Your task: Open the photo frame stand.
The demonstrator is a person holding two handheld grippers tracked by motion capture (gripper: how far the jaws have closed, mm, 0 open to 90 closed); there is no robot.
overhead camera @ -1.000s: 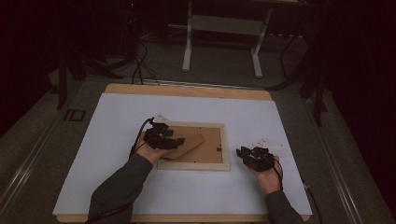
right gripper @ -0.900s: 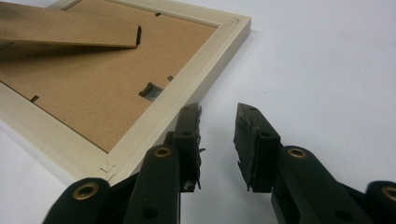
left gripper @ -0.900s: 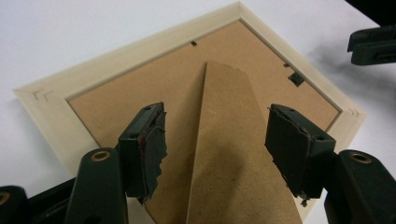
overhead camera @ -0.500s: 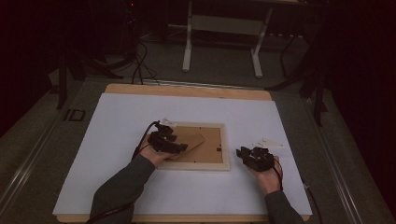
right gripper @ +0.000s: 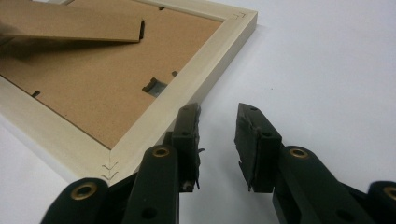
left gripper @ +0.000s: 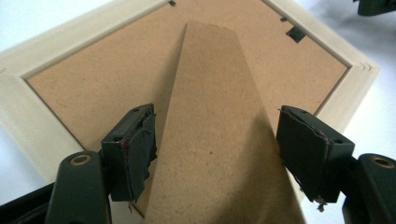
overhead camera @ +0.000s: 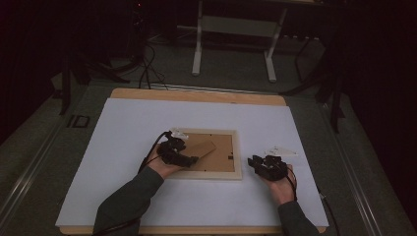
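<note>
My left claw [left gripper: 215, 154] has just been opening astride the easel stand [left gripper: 219, 121] of the face-down picture frame [overhead camera: 237, 160] mid-worktop [overhead camera: 123, 118], releasing it; my right claw [right gripper: 217, 140] waits open, empty, beside the frame.

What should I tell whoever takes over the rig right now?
Left gripper: jaws have just been opening, now spread either side of the cardboard stand, pads clear of it.
Right gripper: open, nothing held, resting beside the frame's right edge.
Picture frame: face down on the white table sheet, backing board up.
Done: stand lifted off the backing.
Left: probably standing the frame upright.
</note>
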